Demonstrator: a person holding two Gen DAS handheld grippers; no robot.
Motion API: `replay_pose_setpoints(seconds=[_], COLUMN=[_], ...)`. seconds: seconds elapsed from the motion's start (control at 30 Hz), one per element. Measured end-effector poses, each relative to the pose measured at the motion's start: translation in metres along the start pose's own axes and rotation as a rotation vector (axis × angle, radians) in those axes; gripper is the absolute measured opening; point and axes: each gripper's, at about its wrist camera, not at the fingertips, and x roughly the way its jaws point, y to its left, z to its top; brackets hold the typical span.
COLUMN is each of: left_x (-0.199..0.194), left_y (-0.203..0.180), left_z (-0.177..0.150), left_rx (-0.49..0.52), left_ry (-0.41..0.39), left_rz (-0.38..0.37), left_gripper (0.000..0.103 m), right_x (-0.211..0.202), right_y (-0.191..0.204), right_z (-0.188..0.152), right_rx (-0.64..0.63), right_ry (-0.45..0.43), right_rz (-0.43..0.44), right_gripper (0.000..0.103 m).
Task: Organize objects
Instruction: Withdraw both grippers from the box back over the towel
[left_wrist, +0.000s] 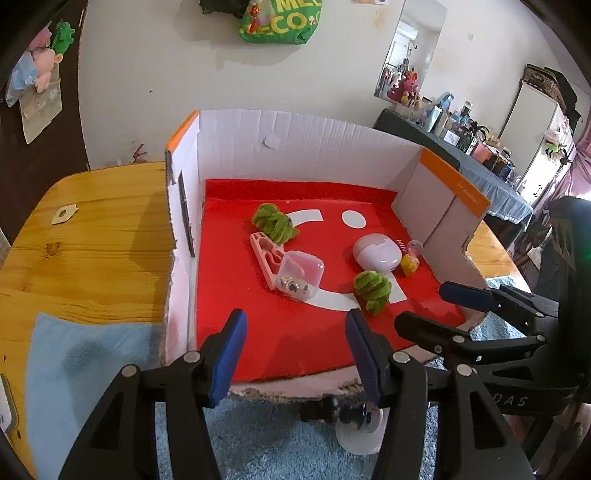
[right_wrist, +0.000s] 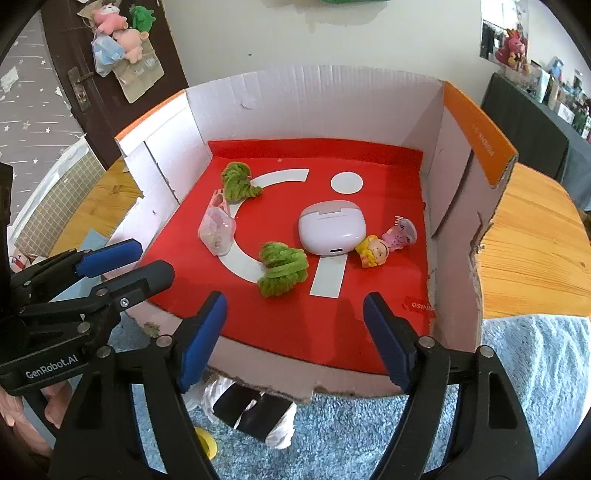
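Two green pom-poms (right_wrist: 282, 268), one earbud case (right_wrist: 331, 232), two figurines (right_wrist: 373, 252)

A lived-in home: plush toys (right_wrist: 122, 29) on door, wall mirror (left_wrist: 410, 48), cluttered dresser (left_wrist: 461, 147).

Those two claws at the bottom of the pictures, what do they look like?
Both match: the left claw and the right claw have black plastic linkage arms with silver rivets, each finger tipped by a ribbed blue pad. In the right wrist view, the left claw's body carries white "GenRobot.AI" lettering.
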Motion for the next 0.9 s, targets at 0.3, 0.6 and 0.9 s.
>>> replay_pose_setpoints(seconds=[0.3, 0.6, 0.9], left_x=[-0.013, -0.025, -0.04], left_y=[-0.003, -0.006, -0.008], left_z=[-0.008, -0.017, -0.023], left_rx=[0.007, 0.0, -0.002], left_ry=[-0.012, -0.03, -0.052], left_rz=[0.002, 0.009, 0.014], left_gripper=[0.063, 0.074, 0.079], right_x=[-0.012, -0.027, -0.042], right_y=[0.004, 0.007, 0.009], right_z=[-0.007, -0.015, -0.023], right_rx=[-0.005, -0.009, -0.006], right_ry=[-0.018, -0.043, -0.075], right_rz=[-0.009, -0.019, -0.03], right_gripper=[0.079, 0.081, 0.085])
